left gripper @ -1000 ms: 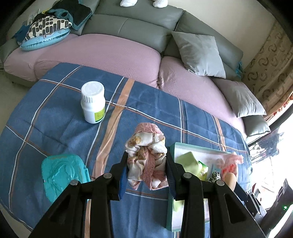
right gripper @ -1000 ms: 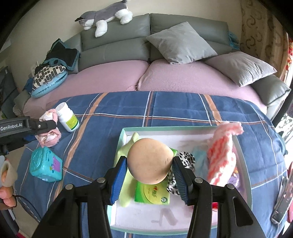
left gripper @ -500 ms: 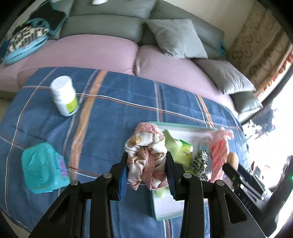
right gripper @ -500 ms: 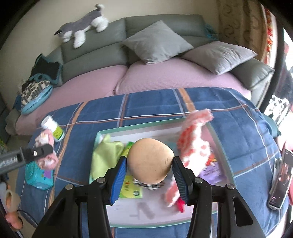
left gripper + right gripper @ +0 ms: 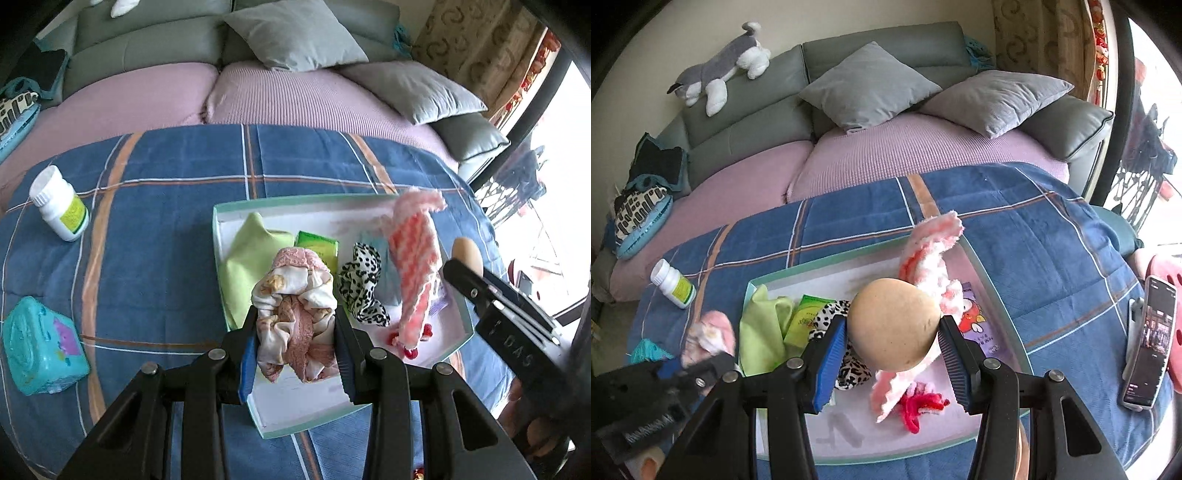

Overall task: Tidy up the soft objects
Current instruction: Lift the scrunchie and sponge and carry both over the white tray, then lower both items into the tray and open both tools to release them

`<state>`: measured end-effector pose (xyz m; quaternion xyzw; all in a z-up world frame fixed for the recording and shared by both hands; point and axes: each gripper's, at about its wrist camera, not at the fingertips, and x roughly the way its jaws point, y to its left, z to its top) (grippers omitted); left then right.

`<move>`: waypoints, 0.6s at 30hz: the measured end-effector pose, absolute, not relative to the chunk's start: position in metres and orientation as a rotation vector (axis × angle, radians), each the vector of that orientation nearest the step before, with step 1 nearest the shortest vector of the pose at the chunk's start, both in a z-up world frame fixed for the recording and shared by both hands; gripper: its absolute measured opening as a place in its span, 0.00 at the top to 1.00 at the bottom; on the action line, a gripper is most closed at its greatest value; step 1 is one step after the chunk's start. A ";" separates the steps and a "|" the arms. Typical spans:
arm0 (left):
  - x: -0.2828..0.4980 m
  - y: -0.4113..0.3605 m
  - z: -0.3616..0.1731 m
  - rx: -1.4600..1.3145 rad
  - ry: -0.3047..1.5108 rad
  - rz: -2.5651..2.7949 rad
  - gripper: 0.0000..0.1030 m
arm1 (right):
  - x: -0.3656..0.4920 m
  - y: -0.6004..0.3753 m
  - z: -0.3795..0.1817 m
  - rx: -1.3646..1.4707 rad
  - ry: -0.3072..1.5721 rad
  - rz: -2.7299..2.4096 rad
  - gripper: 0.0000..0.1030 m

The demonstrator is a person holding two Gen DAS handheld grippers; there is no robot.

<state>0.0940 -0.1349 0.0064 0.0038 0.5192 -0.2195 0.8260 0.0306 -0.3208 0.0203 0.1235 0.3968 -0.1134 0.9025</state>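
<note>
Carried in from the blanket's left side, past the white bottle (image 5: 61, 214), to above the tray (image 5: 218, 236) near its left edge: pink-and-cream cloth bundle (image 5: 295, 317), clamped in the left gripper (image 5: 295, 354), pitched steeply down. Release probably next. Right gripper (image 5: 892, 358) closed on the tan ball (image 5: 894, 328) over the tray's middle, seemingly clear of the floor.

White pill bottle (image 5: 61, 213) and teal plastic case (image 5: 42, 350) on blue blanket (image 5: 166, 229)
</note>
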 end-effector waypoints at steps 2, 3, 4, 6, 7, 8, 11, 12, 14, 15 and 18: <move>0.095 -0.137 0.003 0.021 1.107 -0.462 0.63 | 0.032 -0.320 0.021 0.259 0.812 -0.219 0.48; 0.096 -0.139 0.001 0.027 1.105 -0.460 0.63 | 0.033 -0.320 0.020 0.260 0.809 -0.213 0.48; 0.097 -0.141 -0.001 0.030 1.108 -0.459 0.63 | 0.036 -0.319 0.019 0.262 0.809 -0.206 0.48; 0.099 -0.143 -0.006 0.021 1.120 -0.467 0.63 | 0.040 -0.318 0.016 0.268 0.814 -0.193 0.48; 0.101 -0.144 -0.010 0.017 1.131 -0.471 0.63 | 0.042 -0.318 0.014 0.272 0.817 -0.185 0.48; 0.102 -0.144 -0.013 0.018 1.139 -0.469 0.63 | 0.045 -0.317 0.010 0.276 0.823 -0.177 0.48; 0.107 -0.147 -0.024 0.024 1.165 -0.450 0.63 | 0.055 -0.319 -0.005 0.289 0.869 -0.163 0.48; 0.108 -0.148 -0.027 0.023 1.174 -0.446 0.63 | 0.057 -0.320 -0.011 0.293 0.892 -0.168 0.48; 0.109 -0.148 -0.033 0.022 1.192 -0.436 0.63 | 0.059 -0.323 -0.020 0.293 0.925 -0.178 0.48; 0.110 -0.148 -0.035 0.024 1.198 -0.432 0.63 | 0.060 -0.324 -0.026 0.289 0.946 -0.187 0.48; 0.110 -0.148 -0.040 0.020 1.213 -0.423 0.63 | 0.061 -0.328 -0.034 0.290 0.975 -0.205 0.48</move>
